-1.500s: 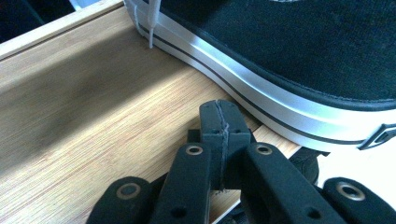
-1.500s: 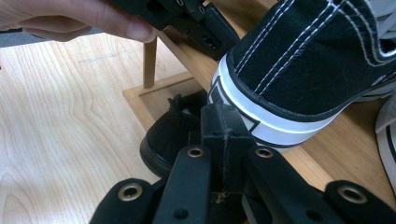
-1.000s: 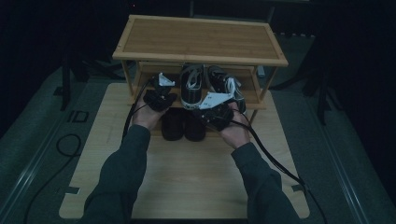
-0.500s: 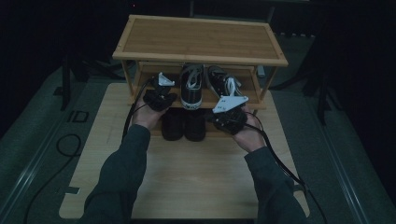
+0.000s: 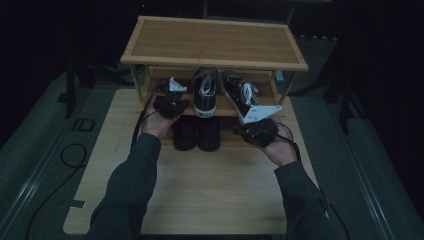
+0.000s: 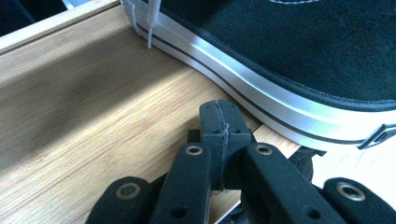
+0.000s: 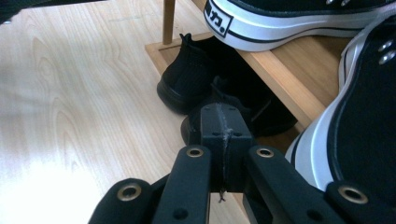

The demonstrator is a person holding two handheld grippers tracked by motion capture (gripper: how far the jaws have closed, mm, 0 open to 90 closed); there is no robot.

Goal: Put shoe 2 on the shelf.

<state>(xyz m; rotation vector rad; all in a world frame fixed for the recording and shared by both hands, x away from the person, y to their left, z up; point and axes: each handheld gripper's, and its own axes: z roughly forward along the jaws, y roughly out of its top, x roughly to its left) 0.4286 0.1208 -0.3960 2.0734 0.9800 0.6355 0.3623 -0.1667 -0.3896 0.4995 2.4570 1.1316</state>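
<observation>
Two black canvas sneakers with white soles and laces stand on the middle shelf of a bamboo shoe rack (image 5: 215, 42): the left sneaker (image 5: 205, 92) and the right sneaker (image 5: 239, 95), which is angled to the right. A pair of black shoes (image 5: 196, 132) sits underneath. My left gripper (image 5: 170, 102) is shut and empty at the shelf's left front, beside the left sneaker's sole (image 6: 261, 100). My right gripper (image 5: 256, 131) is shut and empty, just off the rack's right front. In the right gripper view its jaws point at the black shoes (image 7: 196, 81), with the right sneaker (image 7: 359, 116) close beside them.
The rack stands at the far end of a light wooden board (image 5: 210, 185) on a dark grey floor. Cables (image 5: 70, 155) trail at the left. Dark stand legs (image 5: 345, 100) rise on both sides of the rack.
My right hand has drawn back from the right sneaker, moving right and toward the person. The left hand has stayed where it was.
</observation>
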